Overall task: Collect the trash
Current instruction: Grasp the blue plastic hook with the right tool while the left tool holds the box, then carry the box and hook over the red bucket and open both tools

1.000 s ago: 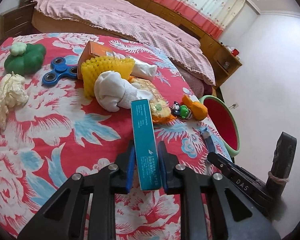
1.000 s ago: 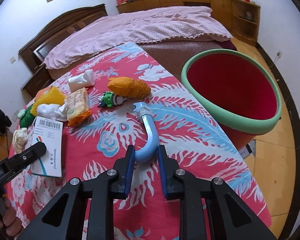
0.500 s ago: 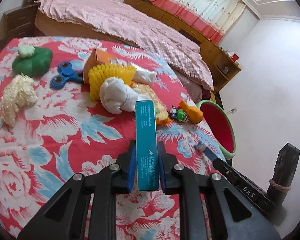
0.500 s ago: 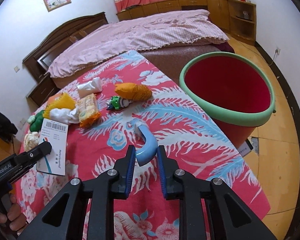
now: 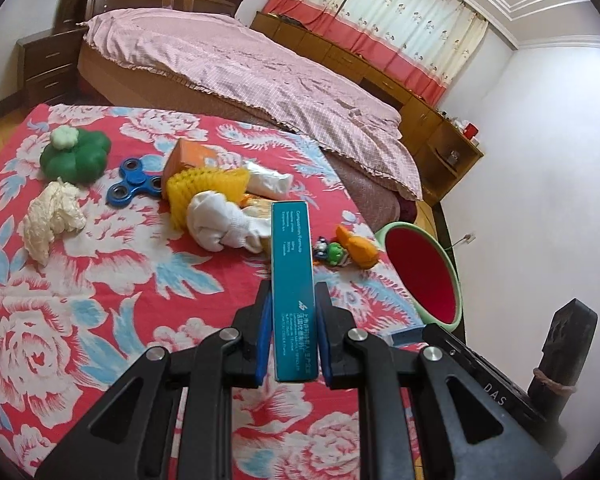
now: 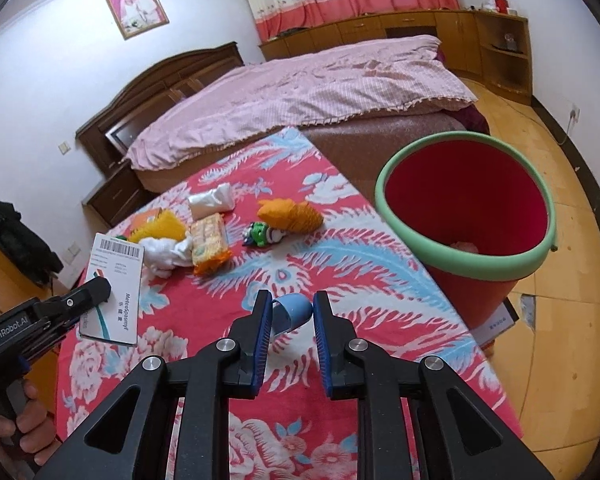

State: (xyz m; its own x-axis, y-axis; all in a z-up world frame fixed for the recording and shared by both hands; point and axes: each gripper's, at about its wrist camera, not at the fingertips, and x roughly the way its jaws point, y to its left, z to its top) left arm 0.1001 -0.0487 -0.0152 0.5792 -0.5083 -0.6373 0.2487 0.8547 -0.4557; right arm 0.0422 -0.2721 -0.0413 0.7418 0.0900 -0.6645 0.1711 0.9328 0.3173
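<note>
Though glossy, flat-sided teal carton (image 5: 292,280)

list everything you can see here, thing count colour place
medicine box: 1, teal, held in left hand-held gripper
curved plastic piece: 1, light blue, between right hand-held gripper fingers
bin: 1, red with green rim, floor beside table
floral cloth: 1, red, covering table
fidget spinner: 1, blue, on cloth
clover toy: 1, green, far left
snack packet: 1, orange, mid cloth
bed: 1, pink cover, behind
</note>
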